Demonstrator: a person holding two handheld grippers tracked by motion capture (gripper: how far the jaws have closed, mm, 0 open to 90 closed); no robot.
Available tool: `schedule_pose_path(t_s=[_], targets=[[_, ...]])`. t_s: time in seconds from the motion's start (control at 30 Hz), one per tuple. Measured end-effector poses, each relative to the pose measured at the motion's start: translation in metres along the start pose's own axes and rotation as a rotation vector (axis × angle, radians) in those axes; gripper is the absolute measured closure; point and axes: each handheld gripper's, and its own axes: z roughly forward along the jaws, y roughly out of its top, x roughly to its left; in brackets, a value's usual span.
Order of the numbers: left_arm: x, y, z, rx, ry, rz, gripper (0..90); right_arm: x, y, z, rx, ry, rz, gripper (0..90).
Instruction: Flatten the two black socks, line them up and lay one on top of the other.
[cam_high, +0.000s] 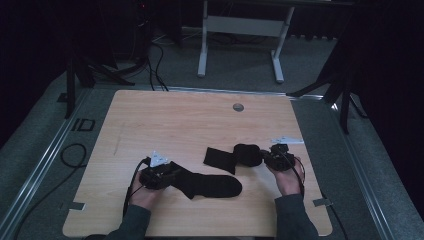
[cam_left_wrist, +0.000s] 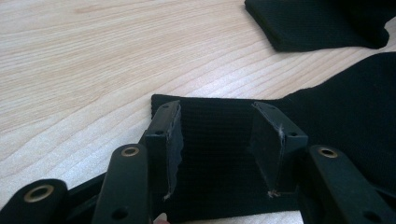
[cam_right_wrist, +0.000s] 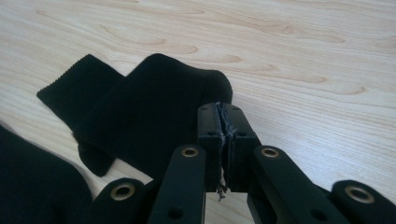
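Near the front-left part of the wooden worktop (cam_high: 165, 115), the person's left hand (cam_high: 142, 192) holds the left gripper (cam_high: 167, 175) low over the cuff end of a black sock (cam_high: 210, 184) that lies flat, stretching toward the middle of the front edge. In the left gripper view its fingers (cam_left_wrist: 170, 140) stand wide apart, one on each side of the ribbed cuff (cam_left_wrist: 215, 140), with the pads not pressing on the cloth. Just right of that sock and farther from the front edge lies a second black sock (cam_high: 235, 156), folded over itself, its cuff pointing left and its bulkier end toward the right edge. There the right hand (cam_high: 289, 179) holds the right gripper (cam_high: 267, 156). In the right gripper view its fingers (cam_right_wrist: 210, 140) are pressed together at the rim of the folded sock (cam_right_wrist: 154, 112), seemingly pinching its edge.
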Motion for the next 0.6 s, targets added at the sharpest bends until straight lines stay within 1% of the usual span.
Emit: schedule_pose_path(t_s=[0.1, 0.27, 0.37, 0.43, 0.47, 0.5, 0.53, 0.57, 0.6], targets=[[0.000, 0.000, 0.000, -0.004, -0.002, 0.000, 54.0, -0.003, -0.004, -0.001, 0.009, -0.026, -0.007, 86.9], [-0.001, 0.001, 0.000, -0.003, -0.002, 0.005, 53.8, -0.008, -0.010, 0.000, 0.035, -0.053, -0.013, 87.0], [0.000, 0.001, 0.000, -0.003, -0.002, 0.002, 53.8, -0.010, -0.011, 0.001, 0.077, -0.098, -0.040, 87.0], [0.000, 0.001, 0.000, -0.003, -0.002, 0.000, 53.8, -0.010, -0.012, 0.001, 0.102, -0.096, -0.060, 86.7], [0.000, 0.001, 0.000, -0.004, -0.001, -0.001, 53.8, -0.010, -0.012, 0.001, 0.124, -0.093, -0.073, 85.3], [0.000, 0.001, -0.001, -0.004, -0.001, -0.002, 53.8, -0.010, -0.012, 0.001, 0.141, -0.092, -0.096, 82.0], [0.000, 0.001, -0.001, -0.004, -0.002, -0.002, 53.8, -0.009, -0.012, 0.001, 0.157, -0.096, -0.128, 76.9], [0.000, 0.001, -0.001, -0.005, -0.001, -0.003, 53.8, -0.007, -0.012, 0.001, 0.157, -0.104, -0.163, 69.9], [0.000, 0.001, 0.000, -0.005, -0.001, -0.003, 53.8, -0.005, -0.011, -0.001, 0.142, -0.107, -0.184, 65.8]])
